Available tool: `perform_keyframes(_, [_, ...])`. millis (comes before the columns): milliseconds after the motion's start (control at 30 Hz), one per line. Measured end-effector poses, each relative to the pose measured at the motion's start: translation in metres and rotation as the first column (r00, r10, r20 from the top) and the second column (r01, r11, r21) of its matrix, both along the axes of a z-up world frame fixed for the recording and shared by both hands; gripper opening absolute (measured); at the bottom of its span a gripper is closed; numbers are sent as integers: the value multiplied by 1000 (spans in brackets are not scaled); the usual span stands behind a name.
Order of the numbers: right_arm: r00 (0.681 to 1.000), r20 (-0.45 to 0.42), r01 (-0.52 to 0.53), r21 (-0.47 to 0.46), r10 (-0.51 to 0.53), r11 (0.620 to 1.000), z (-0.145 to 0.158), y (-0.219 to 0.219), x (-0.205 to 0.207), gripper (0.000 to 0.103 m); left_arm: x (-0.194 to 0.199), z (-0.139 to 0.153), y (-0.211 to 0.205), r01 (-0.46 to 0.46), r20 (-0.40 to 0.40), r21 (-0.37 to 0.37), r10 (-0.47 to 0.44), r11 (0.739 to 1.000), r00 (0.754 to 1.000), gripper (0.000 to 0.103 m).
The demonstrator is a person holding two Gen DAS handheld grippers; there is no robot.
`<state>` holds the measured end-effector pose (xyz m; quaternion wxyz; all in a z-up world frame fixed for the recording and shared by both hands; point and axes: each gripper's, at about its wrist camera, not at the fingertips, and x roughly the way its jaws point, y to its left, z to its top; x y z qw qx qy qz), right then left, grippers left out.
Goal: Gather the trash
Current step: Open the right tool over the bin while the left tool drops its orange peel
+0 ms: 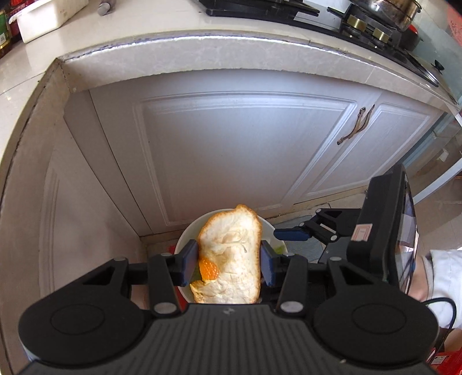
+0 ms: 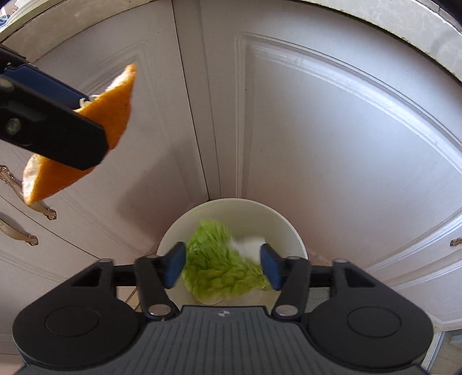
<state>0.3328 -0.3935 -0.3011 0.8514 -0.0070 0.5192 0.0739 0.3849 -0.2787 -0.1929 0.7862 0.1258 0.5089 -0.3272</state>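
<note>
1. Left wrist view: the orange peel [image 1: 228,253] is clamped between the fingers of the left gripper [image 1: 229,264], pale inside toward the camera, hanging over the white bin [image 1: 184,239] on the floor in the cabinet corner.
2. In the right wrist view a green lettuce leaf [image 2: 219,265] is blurred between the spread fingers of the right gripper [image 2: 222,266]. The pads do not press on it, so I judge it released and falling into the bin.
3. The bin holds the green leaf and something white beside it; I cannot tell what that is.
4. Progress, as I judge: the leaf is nearly delivered, and the peel is left to drop.
5. The worktop [image 1: 202,54] above carries a white box [image 1: 49,17] and a stove [image 1: 375,31].
</note>
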Motion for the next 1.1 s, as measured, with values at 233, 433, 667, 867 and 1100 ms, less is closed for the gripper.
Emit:
perform_keyframes(233, [1000, 1, 11, 17, -11, 1000, 0, -8, 0, 91, 9, -14, -15, 5, -14, 25, -4, 1000, 1000, 44])
perform_keyframes(433, [1000, -7, 24, -3, -24, 1000, -4, -17, -4, 92, 15, -34, -30, 10, -36, 49, -8, 999, 999, 44])
perform_keyframes(667, [999, -10, 47, -12, -48, 999, -5, -24, -17, 96, 18, -72, -48, 13, -88, 95, -4, 995, 996, 44])
perform_keyframes(867, [998, -7, 57, -26, -57, 998, -4, -30, -29, 98, 21, -99, -60, 17, -122, 129, -1, 992, 992, 49])
perform_keyframes(1100, [996, -10, 85, -28, -85, 996, -2, -32, -36, 99, 22, -104, -68, 20, -96, 136, -7, 990, 995, 81])
